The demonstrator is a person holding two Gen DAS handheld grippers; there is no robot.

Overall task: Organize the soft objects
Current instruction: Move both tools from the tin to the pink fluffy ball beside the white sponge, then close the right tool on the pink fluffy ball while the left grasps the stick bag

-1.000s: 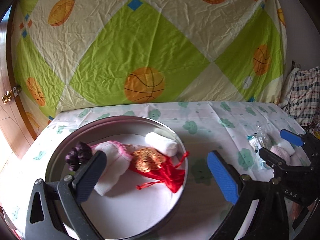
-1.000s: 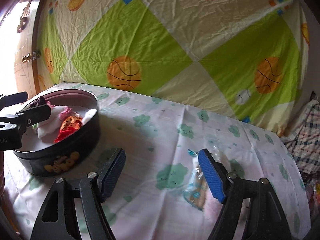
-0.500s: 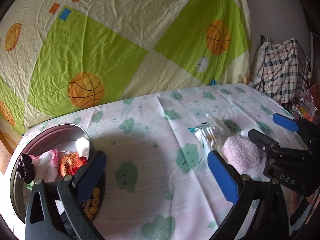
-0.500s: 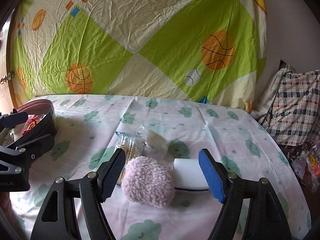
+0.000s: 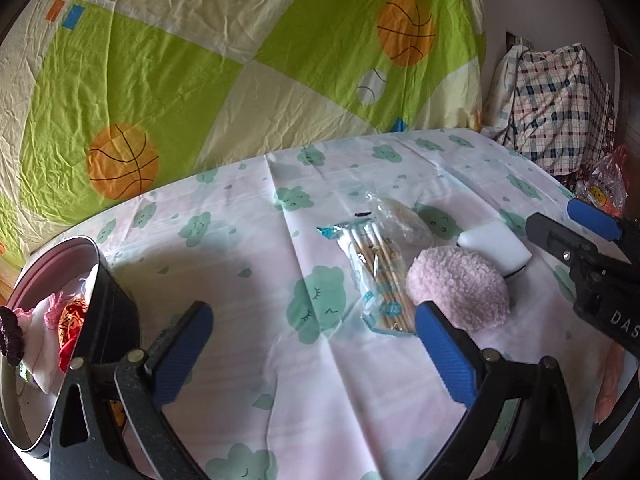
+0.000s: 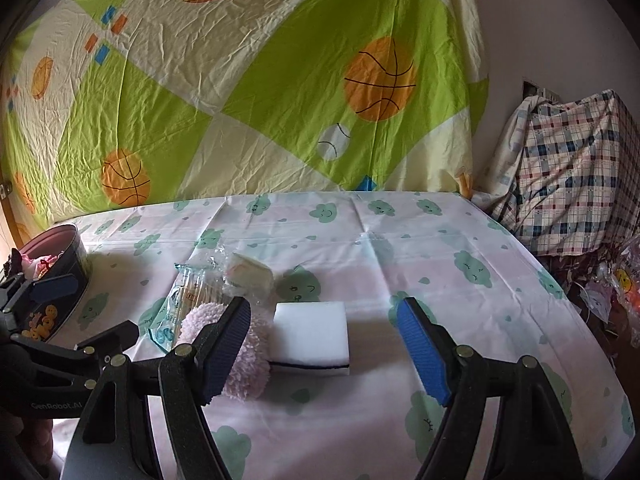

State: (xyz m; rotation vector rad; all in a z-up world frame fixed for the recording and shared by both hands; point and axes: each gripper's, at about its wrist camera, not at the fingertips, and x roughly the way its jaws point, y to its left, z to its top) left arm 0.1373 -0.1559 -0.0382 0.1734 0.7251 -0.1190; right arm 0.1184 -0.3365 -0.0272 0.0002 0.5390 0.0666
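Both grippers spread wide, nothing between the pads.

Right gripper [image 6: 324,350]: white rectangular foam sponge [image 6: 310,332] lies flat on the cloud-print tablecloth [image 6: 440,248] in the gap between the fingers, closer to the left finger, touching neither pad. Fluffy pale-pink plush puff [image 6: 244,364] sits just behind and outside the left finger, partly hidden by it, touching the sponge's left edge. Beyond the left fingertip: clear packet of wooden-stick cotton swabs [image 6: 180,300] and a crinkled clear plastic bag with a pale block inside [image 6: 248,272], the two overlapping.

Left gripper [image 5: 312,346]: bare tablecloth between the fingers. Pink puff [image 5: 460,290] is just past the right fingertip, which overlaps its lower edge in view; cannot tell if they touch. Swab packet [image 5: 380,276] lies just inside of that fingertip, ahead of it. Sponge [image 5: 496,246] beyond the puff. Round dark tin with yellow print [image 5: 108,308] is outside the left finger, near it; inside are a red-and-gold pouch [image 5: 72,316], pink-and-white cloth [image 5: 40,328] and a dark purple scrunchie-like piece [image 5: 10,332].

Background: green-and-cream basketball-print sheet [image 6: 240,80], plaid cloth bundle [image 6: 576,172] far right.
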